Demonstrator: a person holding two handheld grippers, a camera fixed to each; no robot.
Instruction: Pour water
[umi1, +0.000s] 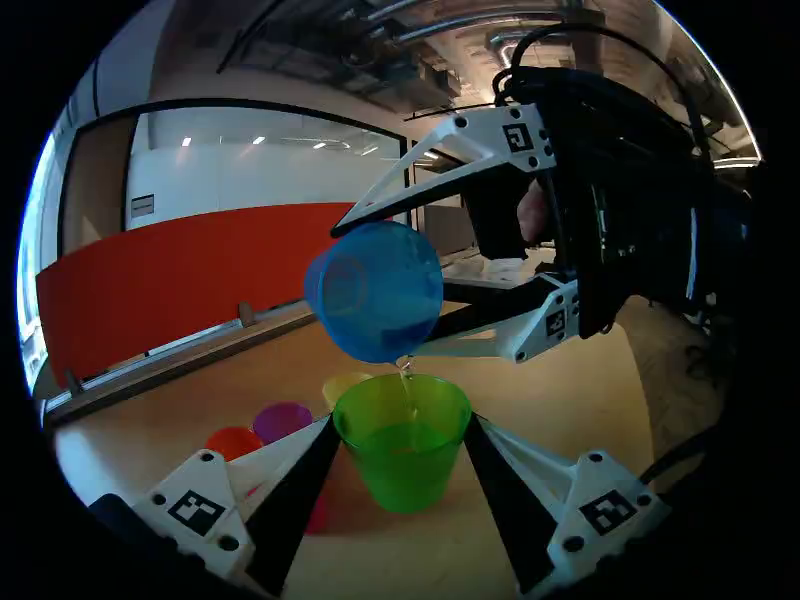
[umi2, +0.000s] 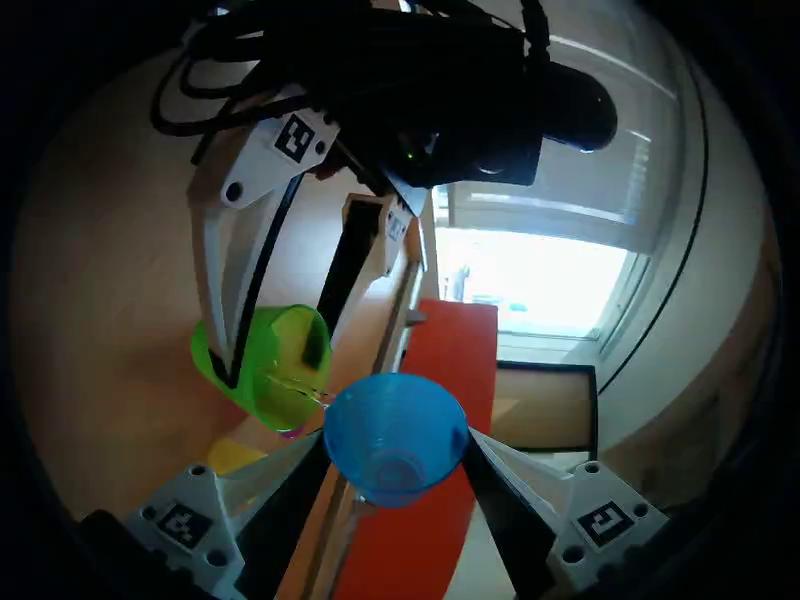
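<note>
Same build on both, basically. The left gripper is made up of two white wedge-shaped fingers lined in black on the inner edges. Each is tagged with a square black-and-white marker and dotted with small dark screws. The right gripper is finished the same way, backed by a chunky black housing. Black cables are looped over the left one's body, where a tiny green light is lit.
</note>
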